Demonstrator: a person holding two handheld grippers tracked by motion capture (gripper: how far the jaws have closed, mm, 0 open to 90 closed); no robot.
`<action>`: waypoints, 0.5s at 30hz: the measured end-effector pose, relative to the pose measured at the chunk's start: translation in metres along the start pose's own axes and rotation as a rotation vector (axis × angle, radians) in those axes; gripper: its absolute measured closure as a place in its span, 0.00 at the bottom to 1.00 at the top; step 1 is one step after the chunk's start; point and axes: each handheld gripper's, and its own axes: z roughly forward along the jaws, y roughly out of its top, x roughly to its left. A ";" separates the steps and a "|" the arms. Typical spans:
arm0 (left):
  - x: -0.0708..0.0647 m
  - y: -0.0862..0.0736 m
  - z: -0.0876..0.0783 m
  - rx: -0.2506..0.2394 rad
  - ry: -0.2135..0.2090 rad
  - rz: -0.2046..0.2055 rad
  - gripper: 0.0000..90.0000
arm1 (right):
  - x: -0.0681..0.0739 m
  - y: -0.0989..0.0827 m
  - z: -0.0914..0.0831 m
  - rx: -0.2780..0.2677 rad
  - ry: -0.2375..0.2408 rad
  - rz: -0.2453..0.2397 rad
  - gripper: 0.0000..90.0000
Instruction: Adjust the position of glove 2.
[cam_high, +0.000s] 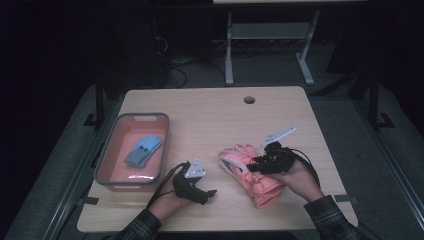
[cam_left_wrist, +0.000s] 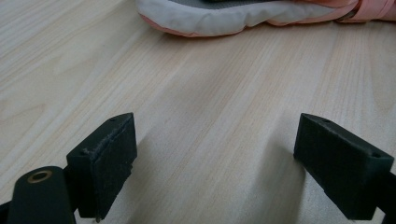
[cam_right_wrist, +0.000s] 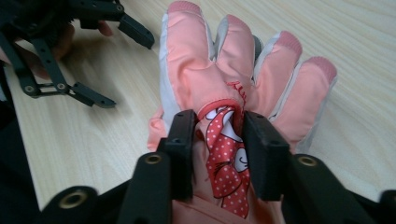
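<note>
Nearest the lens in the right gripper view, the right tool (cam_right_wrist: 218, 140) has its two black jaws on either side of a raised fold on the back of the pink glove (cam_right_wrist: 243, 74), pads touching the fabric at the red polka-dot patch; the jaws stand partly apart, and I judge this a light pinch rather than a firm clamp. The glove lies flat on the counter (cam_high: 210, 115), right of centre and fingers spread, seemingly atop its mate. The left tool (cam_high: 196, 186) rests low over bare wood just left of the glove, jaws wide apart and holding nothing.

Progress, as judged: a blue pair of gloves (cam_high: 143, 150) already lies in the grey-rimmed bin (cam_high: 102, 160) at the counter's left. The pink glove is outside it, so lifting and carrying it across remain.

Writing: red stitched script shows beside the dotted patch, too small and creased to read. No brand is legible.
</note>
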 end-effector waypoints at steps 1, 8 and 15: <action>0.000 0.000 0.000 0.000 0.000 0.000 0.14 | 0.000 0.000 0.001 0.006 -0.003 0.007 0.65; 0.000 0.000 0.000 0.006 0.001 0.006 0.14 | 0.000 0.001 -0.003 -0.024 -0.011 0.017 0.37; 0.000 0.004 0.001 0.024 0.014 -0.014 0.14 | 0.000 0.005 -0.021 -0.087 -0.021 0.026 0.33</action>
